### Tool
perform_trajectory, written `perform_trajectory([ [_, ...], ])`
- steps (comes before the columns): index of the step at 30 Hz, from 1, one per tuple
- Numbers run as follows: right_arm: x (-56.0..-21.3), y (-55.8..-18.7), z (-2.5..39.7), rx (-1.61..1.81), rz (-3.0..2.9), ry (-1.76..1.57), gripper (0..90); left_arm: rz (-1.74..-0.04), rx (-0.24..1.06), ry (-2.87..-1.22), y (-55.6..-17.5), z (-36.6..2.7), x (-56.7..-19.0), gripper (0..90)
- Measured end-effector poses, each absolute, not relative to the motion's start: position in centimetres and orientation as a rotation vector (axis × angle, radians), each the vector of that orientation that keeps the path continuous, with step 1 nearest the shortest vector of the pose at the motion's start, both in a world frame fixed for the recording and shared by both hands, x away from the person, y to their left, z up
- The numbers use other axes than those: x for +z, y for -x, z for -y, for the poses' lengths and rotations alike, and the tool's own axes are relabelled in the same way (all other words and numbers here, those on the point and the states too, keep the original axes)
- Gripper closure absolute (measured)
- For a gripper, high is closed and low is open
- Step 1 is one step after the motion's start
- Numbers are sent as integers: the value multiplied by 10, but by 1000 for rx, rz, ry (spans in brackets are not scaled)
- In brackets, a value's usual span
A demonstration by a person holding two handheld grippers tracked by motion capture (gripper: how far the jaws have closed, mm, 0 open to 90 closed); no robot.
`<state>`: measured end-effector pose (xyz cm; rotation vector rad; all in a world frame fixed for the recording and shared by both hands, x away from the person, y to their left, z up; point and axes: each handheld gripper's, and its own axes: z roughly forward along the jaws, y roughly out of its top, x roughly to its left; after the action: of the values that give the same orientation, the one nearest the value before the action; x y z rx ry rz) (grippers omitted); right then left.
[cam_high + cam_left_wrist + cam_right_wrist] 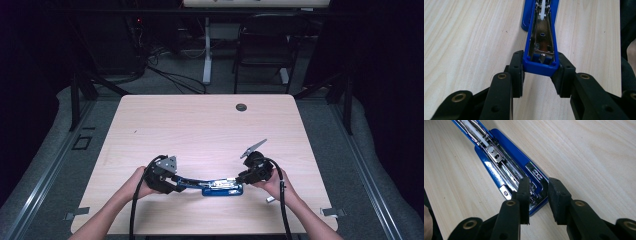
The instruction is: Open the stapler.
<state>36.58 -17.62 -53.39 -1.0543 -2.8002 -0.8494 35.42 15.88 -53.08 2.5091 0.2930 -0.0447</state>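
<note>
A blue stapler [222,188] lies swung open on the wooden table [200,125] near its front edge. Its base rests flat and its blue top arm [541,32] reaches out to the left. My left gripper [181,184] [540,75] is shut on the tip of that arm, one pad on each side. My right gripper [241,179] [538,197] comes in from the right end. Its jaws stand close together around the front corner of the base [499,157], with the chrome staple rail and the blue side wall between the pads.
A small round grommet [241,107] sits in the table's far edge. A dark chair [265,40] and a white table leg [207,50] stand on the floor beyond. Cables trail back from both grippers along the forearms.
</note>
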Motion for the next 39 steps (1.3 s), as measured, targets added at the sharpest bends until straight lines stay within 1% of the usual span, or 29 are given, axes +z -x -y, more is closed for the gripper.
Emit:
perform_trajectory([
  [2, -534, -366, 176, -849, 2800, 1054, 722, -295, -45, -2512, -354, -159, -531, 652],
  [3, -534, -366, 176, -849, 2801, 1054, 722, -294, -21, -2530, -354, -158, -532, 652],
  [19, -533, -364, 173, -856, 2814, 1071, 721, -295, -57, -2546, -358, -160, -539, 654],
  [29, -531, -364, 169, -873, 2805, 1076, 709, -292, -53, -2557, -359, -159, -541, 654],
  [31, -527, -362, 166, -898, 2812, 1064, 709, -284, -74, -2564, -359, -159, -540, 653],
  [33, -524, -361, 163, -959, 2800, 1048, 730, -294, -50, -2558, -359, -159, -540, 654],
  [37, -518, -356, 149, -1068, 2771, 996, 833, -292, -68, -2557, -360, -159, -540, 653],
  [39, -517, -353, 139, -1090, 2769, 950, 871, -293, -69, -2558, -360, -159, -541, 653],
])
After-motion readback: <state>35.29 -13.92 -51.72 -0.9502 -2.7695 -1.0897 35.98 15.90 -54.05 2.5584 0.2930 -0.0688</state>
